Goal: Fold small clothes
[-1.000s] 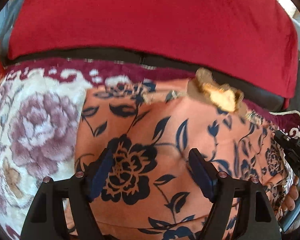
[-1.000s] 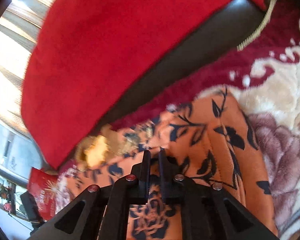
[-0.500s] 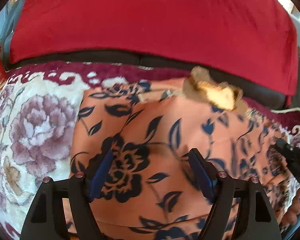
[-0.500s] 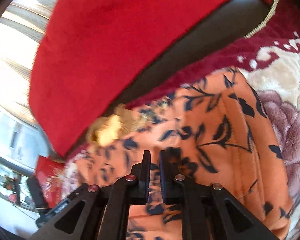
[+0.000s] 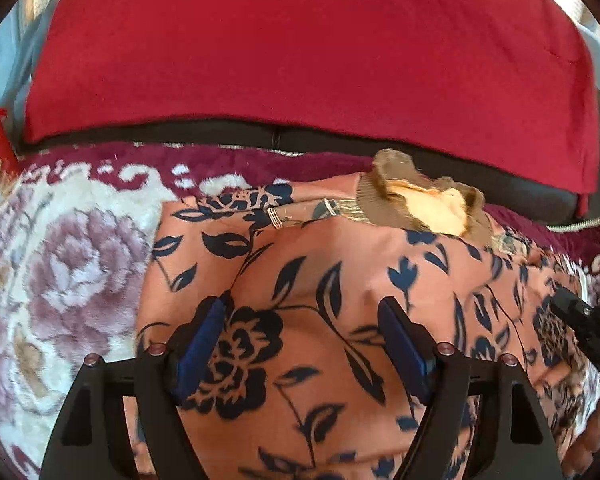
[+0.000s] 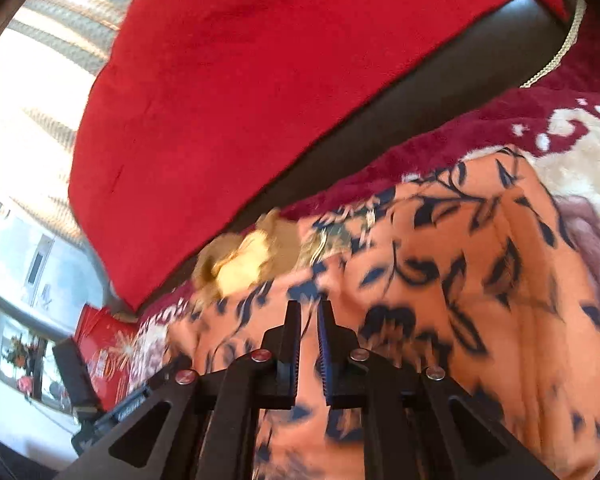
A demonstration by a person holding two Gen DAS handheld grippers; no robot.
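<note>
**Orange floral garment spread on a plush blanket**

Fabric fills the lower half of both wrist views: an orange garment (image 5: 324, 280) printed with dark navy flowers and leaves lies across a cream and plum floral blanket (image 5: 60, 264) with a maroon border. At the garment's far edge sits a tan, ruffled collar piece (image 5: 424, 200), bright where the light strikes it. Behind that runs a dark band of upholstery, and above it a large red cushion (image 5: 300, 48).

The left gripper (image 5: 300, 332) hangs over the cloth with its blue-padded jaws spread wide apart and nothing between them; a big navy flower shows in the gap. Whether its tips touch the cloth cannot be told.

The right gripper (image 6: 308, 320) has its jaws drawn almost together, only a thin slit between the ridged pads. It sits low over the garment, but whether cloth is pinched in that slit cannot be made out, as the view is blurred. Its black body also shows at the right edge of the left wrist view.
</note>
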